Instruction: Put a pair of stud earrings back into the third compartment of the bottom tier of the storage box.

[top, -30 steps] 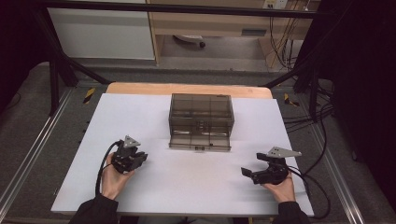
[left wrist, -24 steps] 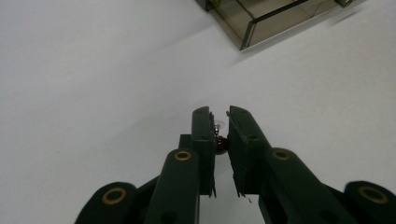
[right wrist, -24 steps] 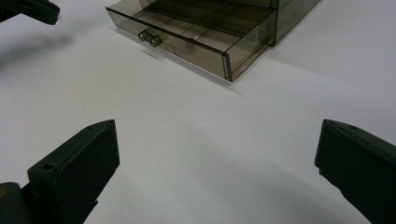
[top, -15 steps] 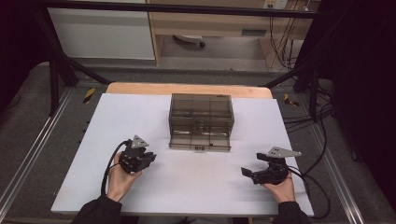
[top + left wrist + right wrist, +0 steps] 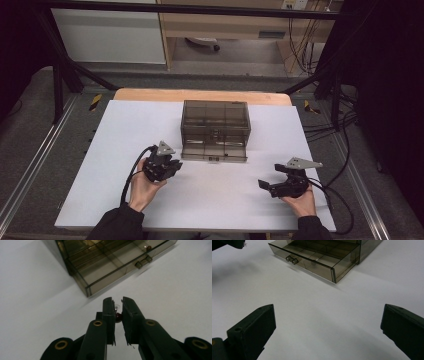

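Note:
A smoky clear drawer box (image 5: 215, 122) stands at the table's middle, its bottom drawer (image 5: 215, 150) pulled out toward me. In the left gripper view that drawer (image 5: 110, 265) lies just ahead, slightly left. My left gripper (image 5: 170, 165) hovers by the drawer's front left corner, shut on a small bulb (image 5: 117, 312) with a clear glass tip and dark red base. My right gripper (image 5: 265, 186) rests low at the front right, open wide with nothing between its jaws (image 5: 327, 327). In its view the open drawer (image 5: 317, 258) is ahead.
The white tabletop (image 5: 115, 145) ends at a wooden strip (image 5: 150, 94) behind the box. Metal rails (image 5: 35, 160) and black frame legs flank the table. Cables (image 5: 335, 130) hang at the right.
My left gripper has moved right and forward toward the drawer's front left corner with the bulb in it. The right gripper has stayed put.

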The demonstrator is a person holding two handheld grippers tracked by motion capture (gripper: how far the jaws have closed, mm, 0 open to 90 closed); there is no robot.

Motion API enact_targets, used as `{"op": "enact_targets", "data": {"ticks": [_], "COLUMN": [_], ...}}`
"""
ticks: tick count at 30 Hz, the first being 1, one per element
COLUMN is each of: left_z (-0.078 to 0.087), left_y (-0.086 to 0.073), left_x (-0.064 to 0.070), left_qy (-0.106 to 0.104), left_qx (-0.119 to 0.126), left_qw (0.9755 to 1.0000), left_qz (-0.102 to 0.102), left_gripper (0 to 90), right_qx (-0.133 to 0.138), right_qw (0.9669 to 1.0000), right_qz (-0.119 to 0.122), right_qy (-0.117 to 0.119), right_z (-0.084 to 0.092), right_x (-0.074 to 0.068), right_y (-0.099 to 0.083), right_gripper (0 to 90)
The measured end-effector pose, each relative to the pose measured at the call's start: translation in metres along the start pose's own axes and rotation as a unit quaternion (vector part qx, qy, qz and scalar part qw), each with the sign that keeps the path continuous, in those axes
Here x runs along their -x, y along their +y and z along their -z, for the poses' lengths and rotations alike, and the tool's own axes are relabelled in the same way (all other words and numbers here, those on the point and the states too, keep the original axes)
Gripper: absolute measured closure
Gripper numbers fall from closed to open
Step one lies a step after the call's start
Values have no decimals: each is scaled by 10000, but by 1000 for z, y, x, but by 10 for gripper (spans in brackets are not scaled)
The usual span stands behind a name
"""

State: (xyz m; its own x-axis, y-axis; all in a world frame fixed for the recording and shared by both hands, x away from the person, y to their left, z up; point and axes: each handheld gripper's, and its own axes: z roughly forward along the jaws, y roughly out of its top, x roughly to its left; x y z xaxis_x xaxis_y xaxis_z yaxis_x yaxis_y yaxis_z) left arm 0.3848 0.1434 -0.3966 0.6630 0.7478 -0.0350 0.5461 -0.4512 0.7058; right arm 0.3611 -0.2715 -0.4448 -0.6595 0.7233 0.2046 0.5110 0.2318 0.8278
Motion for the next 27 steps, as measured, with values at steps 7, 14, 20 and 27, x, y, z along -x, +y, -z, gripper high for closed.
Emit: {"op": "enact_targets", "data": {"ticks": [7, 14, 20, 27], "left_z": [-10, -21, -29, -38], "left_y": [17, 31, 43, 58], "left_x": [14, 24, 31, 40], "left_qy": [-148, -241, -325, -376], "left_qx": [47, 48, 89, 102], "left_qw": [9998, 9995, 9992, 9988], "left_qz": [-103, -190, -231, -311], "left_gripper": [803, 803, 803, 804], "right_qx": [2, -13, -14, -11], "right_qw": [10000, 10000, 10000, 10000], "right_qz": [-4, 0, 11, 8], "right_qy": [2, 5, -1, 3], "right_z": [0, 0, 0, 0], "right_x": [0, 0, 0, 0], "right_y": [0, 0, 0, 0], "right_gripper": [5, 5, 5, 5]}}
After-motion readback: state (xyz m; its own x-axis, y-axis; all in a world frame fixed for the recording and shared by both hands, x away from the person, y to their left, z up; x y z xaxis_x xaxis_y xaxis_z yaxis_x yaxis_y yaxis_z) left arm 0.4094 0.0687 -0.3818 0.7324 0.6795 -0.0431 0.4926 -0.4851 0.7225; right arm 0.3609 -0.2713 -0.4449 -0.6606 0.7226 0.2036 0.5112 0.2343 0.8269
